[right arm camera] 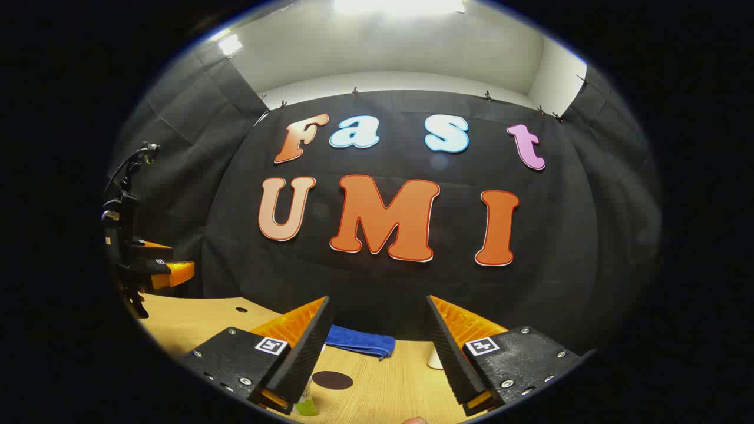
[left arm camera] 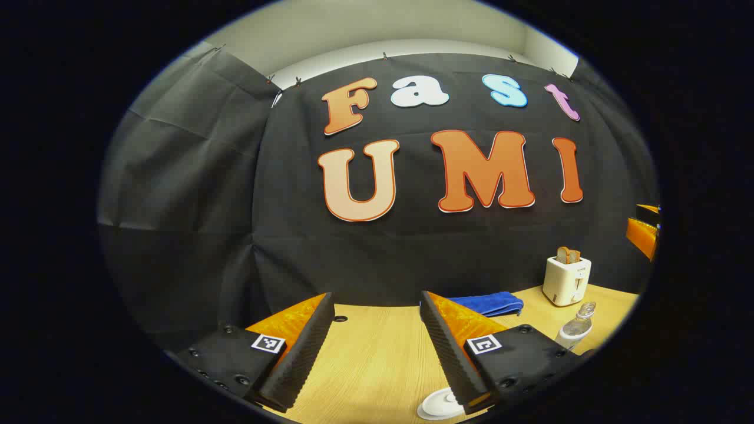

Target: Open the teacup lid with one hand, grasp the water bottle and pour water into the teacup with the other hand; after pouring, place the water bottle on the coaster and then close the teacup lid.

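We are holding the left hand-held gripper (left arm camera: pixel 377 347) wide open and empty above the pale wooden tabletop (left arm camera: pixel 377 365); the white round teacup lid (left arm camera: pixel 439 405) is lying beside its right finger; the clear plastic water bottle (left arm camera: pixel 577 325) is standing further right, near the white toaster (left arm camera: pixel 566 280); the right hand-held gripper (right arm camera: pixel 377 350) is likewise gaping, gripping nothing, the dark round coaster (right arm camera: pixel 332 380) between its fingers.

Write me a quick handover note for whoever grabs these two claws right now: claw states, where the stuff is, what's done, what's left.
Left claw: open, holding nothing, above the table.
Right claw: open, holding nothing, above the table.
Water bottle: upright, right of the left claw, in front of the toaster.
Teacup lid: white, low by the left claw's right finger; the cup beneath is hidden.
Coaster: dark disc between the right claw's fingers, bare, near the blue cloth.
Done: apparently nothing.
Left: lift lid, pour, bottle to coaster, close lid.
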### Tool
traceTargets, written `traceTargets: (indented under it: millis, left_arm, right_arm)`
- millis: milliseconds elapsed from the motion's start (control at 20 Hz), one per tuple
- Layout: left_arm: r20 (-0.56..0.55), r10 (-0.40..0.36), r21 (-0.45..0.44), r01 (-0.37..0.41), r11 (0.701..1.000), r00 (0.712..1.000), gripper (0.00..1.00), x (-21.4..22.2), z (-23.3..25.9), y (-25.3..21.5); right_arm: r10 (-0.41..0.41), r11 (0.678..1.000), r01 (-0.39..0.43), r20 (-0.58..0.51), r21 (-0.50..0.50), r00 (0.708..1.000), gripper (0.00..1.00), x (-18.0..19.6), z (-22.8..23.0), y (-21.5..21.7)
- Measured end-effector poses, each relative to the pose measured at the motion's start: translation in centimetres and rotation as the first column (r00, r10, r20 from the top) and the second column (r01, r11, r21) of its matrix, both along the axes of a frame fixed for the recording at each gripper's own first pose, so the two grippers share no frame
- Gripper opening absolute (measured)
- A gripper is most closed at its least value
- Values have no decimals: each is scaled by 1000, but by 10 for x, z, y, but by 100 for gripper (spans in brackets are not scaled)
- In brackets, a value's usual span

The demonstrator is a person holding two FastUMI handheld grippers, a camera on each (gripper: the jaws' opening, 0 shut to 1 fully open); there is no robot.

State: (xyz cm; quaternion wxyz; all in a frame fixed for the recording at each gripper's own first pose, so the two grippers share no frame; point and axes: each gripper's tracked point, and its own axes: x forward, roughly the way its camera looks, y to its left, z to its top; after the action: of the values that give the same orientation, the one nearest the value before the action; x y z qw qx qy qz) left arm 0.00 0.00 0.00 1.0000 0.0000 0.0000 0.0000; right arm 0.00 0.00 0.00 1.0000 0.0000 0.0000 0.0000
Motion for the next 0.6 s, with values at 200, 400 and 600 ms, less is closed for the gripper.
traceTargets:
  millis: [200,400,600]
  left_arm:
    - [-8,5,-12,-6,1000,1000,98,-1,-3,2]
    - [-14,3,-12,-3,1000,1000,98,-1,-4,1]
    - [-13,5,-2,-5,1000,1000,98,3,-2,-1]
  right_arm:
    - [11,1000,-10,-11,17,1000,94,-5,-4,1]
    - [12,999,-11,-27,35,1000,96,-5,-9,-1]
    - [26,999,-24,-32,45,999,96,-5,-13,2]
